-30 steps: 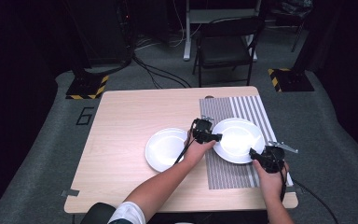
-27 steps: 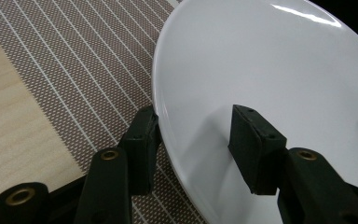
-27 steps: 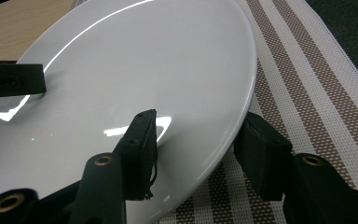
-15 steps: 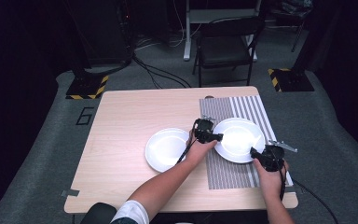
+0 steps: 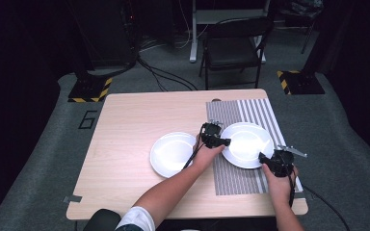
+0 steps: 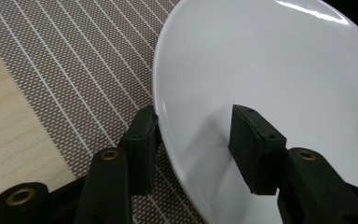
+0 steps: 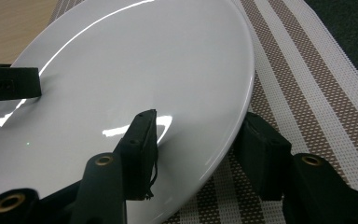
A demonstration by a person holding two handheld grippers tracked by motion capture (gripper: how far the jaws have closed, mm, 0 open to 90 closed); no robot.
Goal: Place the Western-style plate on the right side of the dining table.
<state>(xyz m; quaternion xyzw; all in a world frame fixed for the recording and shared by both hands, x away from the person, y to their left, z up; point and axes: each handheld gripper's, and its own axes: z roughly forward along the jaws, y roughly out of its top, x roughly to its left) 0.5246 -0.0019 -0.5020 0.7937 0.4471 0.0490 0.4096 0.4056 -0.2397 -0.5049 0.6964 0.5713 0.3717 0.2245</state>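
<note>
Plate (image 5: 246, 144): plain white, round, glossy, shallow with a wide flat rim. No pattern or chips visible; light glare streaks across the surface. It sits on the brown-and-white striped mat (image 5: 236, 175) at the right half of the wooden bench (image 5: 125, 125).

Left gripper (image 5: 215, 139) is at the plate's left edge. In the left gripper view its fingers (image 6: 142, 140) straddle the rim, 1 outside against the edge over the mat, 1 over the plate's face. Narrow setting, closed on the rim.

Right gripper (image 5: 275, 161) is at the plate's near-right edge. In the right gripper view 1 finger lies on top of the plate, the other under the rim over the mat; clamped on the rim, and the plate's right edge looks raised off the mat there.

2nd white plate (image 5: 173, 154), same look, lies on bare bench just left of the mat, close beside the left hand, apart from the 1st.
</note>
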